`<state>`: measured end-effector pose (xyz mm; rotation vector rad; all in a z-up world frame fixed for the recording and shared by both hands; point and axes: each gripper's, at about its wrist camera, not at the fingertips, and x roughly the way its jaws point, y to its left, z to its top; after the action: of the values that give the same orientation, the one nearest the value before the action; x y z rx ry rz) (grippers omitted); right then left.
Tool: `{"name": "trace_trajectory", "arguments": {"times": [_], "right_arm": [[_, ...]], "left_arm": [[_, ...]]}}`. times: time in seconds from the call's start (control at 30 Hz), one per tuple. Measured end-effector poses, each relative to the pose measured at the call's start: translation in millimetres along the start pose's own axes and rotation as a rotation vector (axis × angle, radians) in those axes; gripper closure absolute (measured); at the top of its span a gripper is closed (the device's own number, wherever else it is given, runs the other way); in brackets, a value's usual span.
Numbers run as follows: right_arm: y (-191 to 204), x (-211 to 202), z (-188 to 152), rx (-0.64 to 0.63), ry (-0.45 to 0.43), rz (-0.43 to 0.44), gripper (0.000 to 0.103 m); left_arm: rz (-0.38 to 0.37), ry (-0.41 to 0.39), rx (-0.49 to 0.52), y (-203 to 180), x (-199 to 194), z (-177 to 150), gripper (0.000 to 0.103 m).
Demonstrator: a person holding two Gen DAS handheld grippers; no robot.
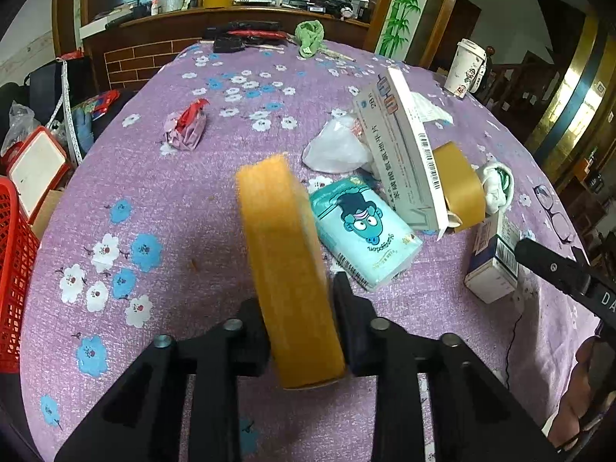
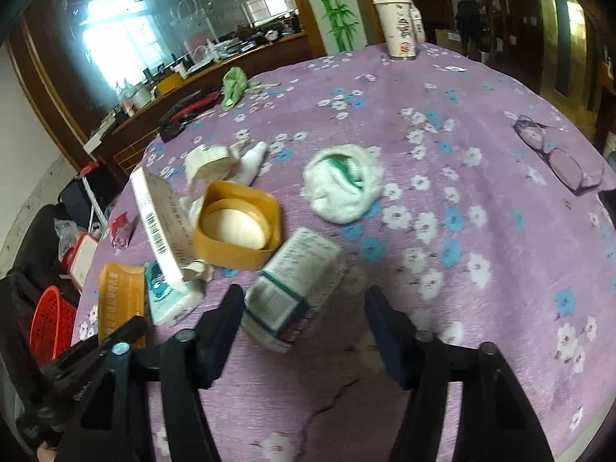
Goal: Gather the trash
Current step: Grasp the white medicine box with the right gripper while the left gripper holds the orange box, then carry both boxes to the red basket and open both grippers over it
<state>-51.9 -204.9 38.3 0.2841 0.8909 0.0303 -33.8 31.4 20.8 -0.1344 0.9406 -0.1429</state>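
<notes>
The left gripper (image 1: 302, 308) is clenched on a flat orange box (image 1: 287, 265), raised over the purple flowered tablecloth (image 1: 154, 177). A red mesh basket (image 1: 13, 277) sits off the table's left edge, and the box has not yet gone in. Most trash remains: right of the orange box lie a teal tissue pack (image 1: 362, 231), a white carton (image 1: 400, 154) and a tape roll (image 1: 460, 184). The right gripper (image 2: 304, 331) stands spread, its jaws either side of a small medicine box (image 2: 296, 281), not gripping it.

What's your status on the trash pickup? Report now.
Left gripper shut on orange box, lifted. Right gripper open, white carton between its fingers, not gripped. Red basket at table's left edge, path looks free.
</notes>
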Motion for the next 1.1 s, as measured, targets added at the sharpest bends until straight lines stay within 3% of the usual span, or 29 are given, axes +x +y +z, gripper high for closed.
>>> {"name": "trace_trajectory", "arguments": {"times": [0.33, 0.37, 0.4, 0.5, 0.77, 0.97, 1.1], "right_arm": [[18.4, 32.1, -0.6, -0.022, 0.049, -0.116, 0.027], [17.2, 32.2, -2.1, -0.025, 0.05, -0.122, 0.033], [15.7, 31.8, -3.1, -0.031, 0.05, -0.123, 0.044], [8.0, 29.8, -8.2, -0.068, 0.057, -0.132, 0.062], [-7.4, 0.5, -21.5, -0.101, -0.037, -0.068, 0.066], [12.7, -17.1, -30.0, -0.161, -0.101, 0.029, 0.066], [22.5, -16.5, -32.5, -0.18, -0.1, 0.041, 0.066]], "left_arm": [[0.005, -0.018, 0.008, 4.9, -4.0, -3.2, 0.081], [0.009, -0.022, 0.014, 4.0, -4.7, -4.3, 0.081], [0.011, -0.023, 0.018, 3.4, -5.3, -5.2, 0.081], [0.007, -0.024, 0.024, 2.9, -7.1, -7.6, 0.081], [0.01, -0.032, 0.029, 2.5, -9.8, -10.4, 0.081], [0.022, -0.056, 0.049, -0.9, -17.2, -14.8, 0.081], [0.026, -0.063, 0.052, 0.5, -21.9, -16.7, 0.081]]}}
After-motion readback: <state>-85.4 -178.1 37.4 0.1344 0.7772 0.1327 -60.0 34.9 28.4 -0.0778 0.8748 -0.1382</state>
